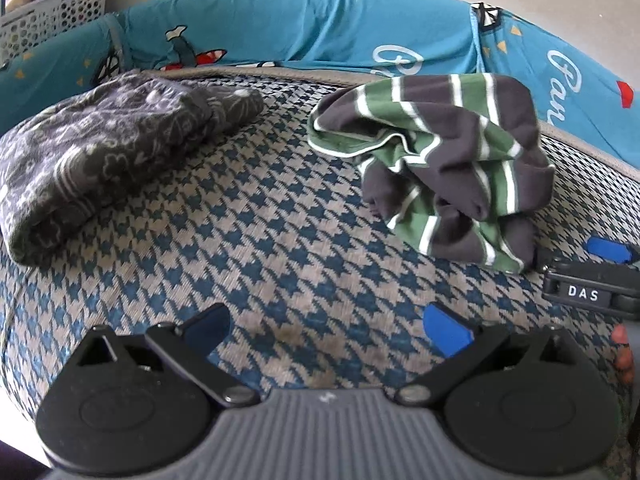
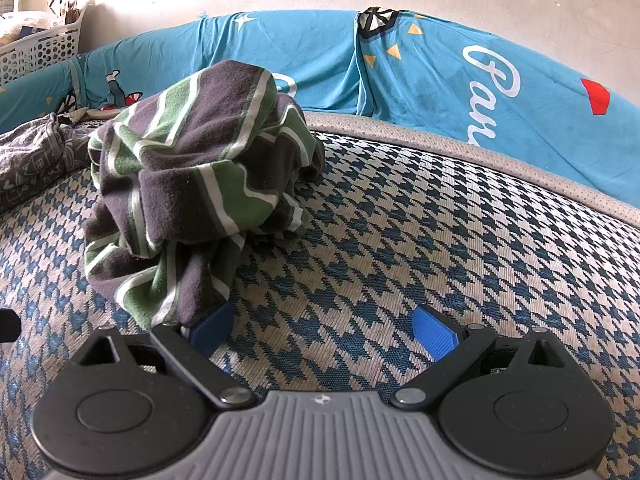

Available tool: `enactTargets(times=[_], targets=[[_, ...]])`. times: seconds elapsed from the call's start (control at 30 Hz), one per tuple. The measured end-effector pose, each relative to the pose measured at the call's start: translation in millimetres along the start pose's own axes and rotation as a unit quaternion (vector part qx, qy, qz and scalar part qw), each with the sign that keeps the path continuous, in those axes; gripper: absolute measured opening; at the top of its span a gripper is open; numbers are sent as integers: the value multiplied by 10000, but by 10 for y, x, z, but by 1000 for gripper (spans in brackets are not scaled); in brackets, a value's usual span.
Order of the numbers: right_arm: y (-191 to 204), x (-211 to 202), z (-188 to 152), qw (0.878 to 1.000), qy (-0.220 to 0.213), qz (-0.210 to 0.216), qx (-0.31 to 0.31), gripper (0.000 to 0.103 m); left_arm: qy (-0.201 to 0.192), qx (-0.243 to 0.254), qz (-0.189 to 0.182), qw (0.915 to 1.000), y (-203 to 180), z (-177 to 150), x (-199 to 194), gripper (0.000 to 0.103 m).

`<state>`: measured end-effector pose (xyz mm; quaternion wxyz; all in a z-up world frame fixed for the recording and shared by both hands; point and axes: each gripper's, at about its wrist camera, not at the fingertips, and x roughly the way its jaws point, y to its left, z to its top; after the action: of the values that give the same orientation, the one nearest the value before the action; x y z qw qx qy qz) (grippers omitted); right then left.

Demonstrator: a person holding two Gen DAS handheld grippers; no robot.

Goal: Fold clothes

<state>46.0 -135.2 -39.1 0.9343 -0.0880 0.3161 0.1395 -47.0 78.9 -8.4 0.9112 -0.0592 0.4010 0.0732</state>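
Observation:
A crumpled green, grey and white striped garment (image 1: 444,160) lies in a heap on the houndstooth mat (image 1: 260,220). In the right wrist view the same striped garment (image 2: 192,176) fills the left middle, its lower edge resting against my right gripper's left blue pad (image 2: 210,330). My right gripper (image 2: 324,332) is open, with only mat between its fingers. My left gripper (image 1: 328,328) is open too, well short of the heap, over bare mat. The right gripper (image 1: 592,276) shows at the right edge of the left wrist view, just below the garment.
A folded dark grey patterned garment (image 1: 100,152) lies at the left of the mat. A blue printed cushion (image 2: 440,72) runs along the back against the wall. A white perforated basket (image 1: 52,16) stands at the far left corner.

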Motion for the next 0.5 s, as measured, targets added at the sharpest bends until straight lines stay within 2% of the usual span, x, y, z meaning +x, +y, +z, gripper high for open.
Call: enactTargets(times=[0.1, 0.33, 0.5], targets=[[20, -11, 43, 9997, 192, -89, 123, 97, -68, 67, -68, 9999, -31, -2, -33, 103], [91, -252, 82, 9927, 1092, -225, 461, 96, 1, 1, -183, 9998, -11, -99, -147, 103], [88, -498, -10, 9883, 1307, -127, 781, 95, 89, -117, -189, 9997, 25, -212, -230, 103]])
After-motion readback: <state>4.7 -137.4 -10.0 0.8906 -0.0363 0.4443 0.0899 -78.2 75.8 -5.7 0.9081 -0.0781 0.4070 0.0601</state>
